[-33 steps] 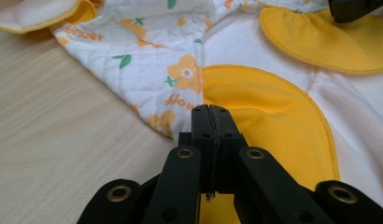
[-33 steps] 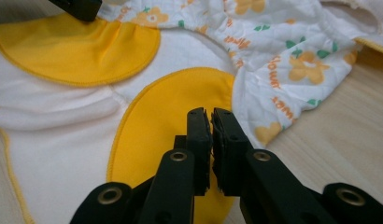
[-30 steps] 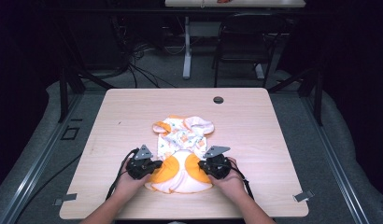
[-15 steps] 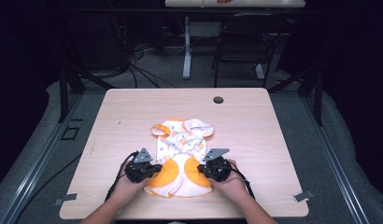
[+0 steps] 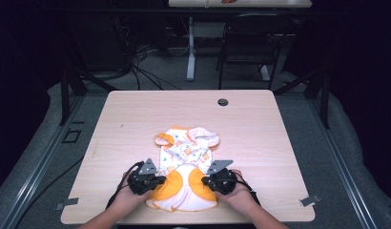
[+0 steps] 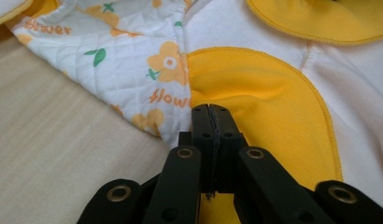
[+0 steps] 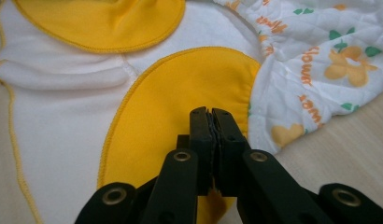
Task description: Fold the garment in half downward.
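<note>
High view: a small quilted garment lies on the near middle of the table, its white, flower-printed part toward the far side and two yellow patches on its near part. The left tool sits on the left yellow patch, the right tool on the right yellow patch; a hand holds each. In the left gripper view, the left tool has its jaws pressed together, tips over yellow fabric beside the printed edge. In the right gripper view, the right tool has been closing and its jaws meet likewise. Whether either pinches cloth cannot be determined.
</note>
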Motion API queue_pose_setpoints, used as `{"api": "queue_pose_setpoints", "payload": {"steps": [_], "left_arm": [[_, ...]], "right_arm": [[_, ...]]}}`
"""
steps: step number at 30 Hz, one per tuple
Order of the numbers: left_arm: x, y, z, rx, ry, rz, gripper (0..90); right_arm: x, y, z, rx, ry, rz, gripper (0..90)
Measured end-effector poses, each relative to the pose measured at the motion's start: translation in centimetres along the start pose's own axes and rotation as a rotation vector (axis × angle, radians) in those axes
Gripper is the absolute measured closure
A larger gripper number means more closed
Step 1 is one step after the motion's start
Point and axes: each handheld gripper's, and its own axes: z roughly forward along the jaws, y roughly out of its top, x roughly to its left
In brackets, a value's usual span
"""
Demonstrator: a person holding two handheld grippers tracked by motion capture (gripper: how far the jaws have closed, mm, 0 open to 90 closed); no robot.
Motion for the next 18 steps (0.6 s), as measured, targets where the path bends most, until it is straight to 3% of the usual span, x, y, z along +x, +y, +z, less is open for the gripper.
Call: {"api": "queue_pose_setpoints", "payload": {"steps": [3,8,11,13,15,18], "left_arm": [[-0.4,-0.5,-0.4,-0.005,-0.025,-0.016,89.8],[-0.3,-0.5,-0.7,0.006,-0.068,-0.072,86.4],[-0.1,0.9,-1.0,0.029,-0.052,-0.019,85.4],[0.1,1.4,-1.1,0.027,-0.046,-0.006,85.2],[0.6,2.4,-1.3,0.024,-0.034,0.008,84.2],[1.7,3.8,-1.4,0.012,-0.02,-0.007,81.4]], "right_arm": [[0.6,-0.4,-0.4,0.004,0.02,-0.005,87.3],[1.4,-0.1,-0.8,0.041,0.007,-0.039,82.6],[1.2,1.0,-1.4,0.054,0.007,-0.066,82.4],[1.0,1.4,-1.5,0.045,0.012,-0.059,82.4],[0.5,2.3,-1.8,0.051,0.008,-0.065,82.8],[-0.7,3.4,-1.8,0.049,0.002,-0.041,82.9]]}}
